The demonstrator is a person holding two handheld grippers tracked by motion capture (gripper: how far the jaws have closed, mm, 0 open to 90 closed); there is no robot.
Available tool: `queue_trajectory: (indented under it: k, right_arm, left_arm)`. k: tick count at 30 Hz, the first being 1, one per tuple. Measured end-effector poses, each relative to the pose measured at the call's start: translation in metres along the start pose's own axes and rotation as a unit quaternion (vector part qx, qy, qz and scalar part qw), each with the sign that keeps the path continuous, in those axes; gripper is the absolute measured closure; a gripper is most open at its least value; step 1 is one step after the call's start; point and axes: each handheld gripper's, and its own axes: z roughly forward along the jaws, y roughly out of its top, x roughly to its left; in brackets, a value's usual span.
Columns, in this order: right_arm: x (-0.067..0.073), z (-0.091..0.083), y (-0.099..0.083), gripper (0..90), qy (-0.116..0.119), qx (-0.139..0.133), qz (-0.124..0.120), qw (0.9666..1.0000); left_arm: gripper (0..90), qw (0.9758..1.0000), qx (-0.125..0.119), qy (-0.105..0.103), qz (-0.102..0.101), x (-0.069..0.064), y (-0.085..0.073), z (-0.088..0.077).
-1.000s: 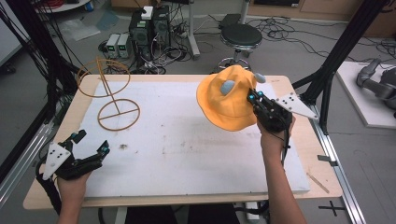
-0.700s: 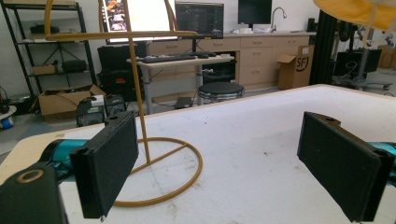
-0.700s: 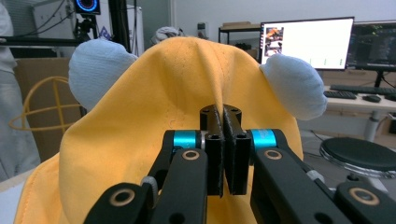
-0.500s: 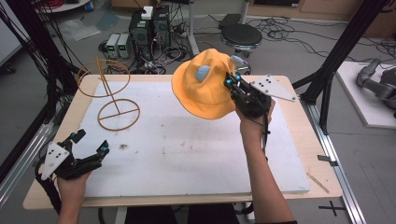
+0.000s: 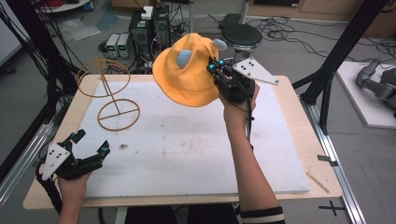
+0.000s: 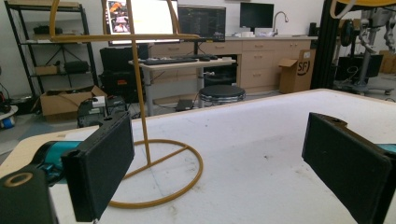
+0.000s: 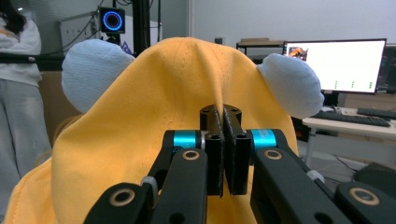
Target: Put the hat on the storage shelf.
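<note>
Yellow hat (image 5: pixel 187 74) held above the surface's far edge, pinched in the closed right tool (image 5: pixel 218 70).
Left tool (image 5: pixel 88 148) open, near corner; a thin brim pinch may slip before the wire stand (image 5: pixel 109 95).

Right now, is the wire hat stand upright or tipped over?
Upright. The hat stand sits with its round base flat on the white table mat, and in the left gripper view its stem rises straight from the base.

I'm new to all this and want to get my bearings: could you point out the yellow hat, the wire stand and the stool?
yellow hat (image 5: pixel 187 77), high view, on its crown
wire stand (image 5: pixel 118 116), high view, on its base ring
stool (image 5: pixel 240 35), high view, on its seat
</note>
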Motion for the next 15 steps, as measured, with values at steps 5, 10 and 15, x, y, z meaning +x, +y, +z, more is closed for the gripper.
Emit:
queue_trajectory:
  k: [5,10,15]
  right_arm:
    - [0.011,0.016,0.009,88.9,0.003,-0.001,-0.008,1.0000]
    - [0.024,0.033,0.015,88.9,0.010,0.001,-0.013,0.9999]
    - [0.040,0.053,0.021,88.9,0.016,-0.001,-0.015,0.9998]
  left_arm:
    - [9.6,1.0000,0.003,-0.001,-0.002,0.000,-0.001,0.000]
    - [9.6,1.0000,0.002,0.001,-0.006,0.001,-0.001,-0.001]
    - [9.6,1.0000,0.002,0.004,-0.008,0.002,-0.003,-0.004]
